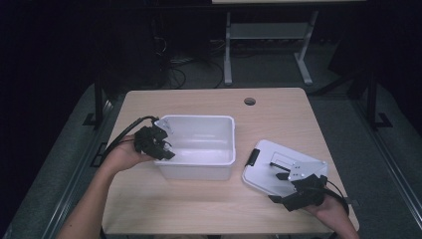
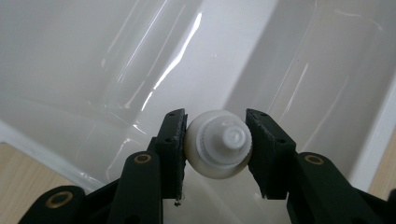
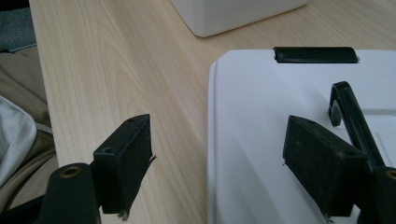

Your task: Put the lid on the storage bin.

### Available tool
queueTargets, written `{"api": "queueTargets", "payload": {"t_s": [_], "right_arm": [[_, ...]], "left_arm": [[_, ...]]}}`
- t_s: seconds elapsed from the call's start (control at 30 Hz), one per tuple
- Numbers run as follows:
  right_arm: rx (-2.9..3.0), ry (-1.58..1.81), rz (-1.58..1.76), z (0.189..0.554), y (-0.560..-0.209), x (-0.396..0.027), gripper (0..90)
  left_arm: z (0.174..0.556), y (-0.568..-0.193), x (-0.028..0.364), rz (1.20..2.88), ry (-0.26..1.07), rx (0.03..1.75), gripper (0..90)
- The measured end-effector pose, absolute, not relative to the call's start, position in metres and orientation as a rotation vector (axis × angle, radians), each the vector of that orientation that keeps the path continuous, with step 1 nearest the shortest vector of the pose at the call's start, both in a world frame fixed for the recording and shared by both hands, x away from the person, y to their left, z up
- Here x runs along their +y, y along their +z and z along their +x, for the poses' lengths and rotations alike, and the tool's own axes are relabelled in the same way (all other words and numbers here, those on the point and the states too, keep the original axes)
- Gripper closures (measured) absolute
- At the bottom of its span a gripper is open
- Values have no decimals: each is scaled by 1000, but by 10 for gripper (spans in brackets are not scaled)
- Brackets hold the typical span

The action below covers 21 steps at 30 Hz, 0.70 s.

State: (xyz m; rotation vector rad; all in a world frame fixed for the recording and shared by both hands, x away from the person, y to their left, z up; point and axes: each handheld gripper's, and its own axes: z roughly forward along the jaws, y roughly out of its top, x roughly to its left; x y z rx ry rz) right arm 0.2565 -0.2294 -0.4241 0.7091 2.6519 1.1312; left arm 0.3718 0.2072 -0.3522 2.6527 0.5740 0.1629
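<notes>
The high view looks forward and down from above the person's edge of the pale wooden surface, far enough to take in the whole top and the dark floor beyond at 12 o'clock. The left gripper view sits very close, looking along its own black fingers straight into the white plastic rectangular tub; the high view shows that same tub near the middle. The right gripper view rides low and near, facing across the wood toward 12 o'clock over the flat white plastic lid with black latches, which the high view places at 4 o'clock.
</notes>
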Motion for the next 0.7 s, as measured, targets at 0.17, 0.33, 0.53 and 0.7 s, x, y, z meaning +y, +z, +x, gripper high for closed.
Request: {"api": "queueTargets", "payload": {"t_s": [0.17,0.33,0.53,0.7], "right_arm": [[2650,1132,702,256,-424,-231,232],[2647,1136,701,256,-424,-230,228],[2649,1137,697,256,-423,-229,227],[2655,1135,689,256,-424,-228,227]], "left_arm": [[373,-353,206,2651,160,572,596],[373,-350,208,2643,169,567,587],[371,-350,211,2648,177,573,651],[369,-347,212,2641,182,568,636]]}}
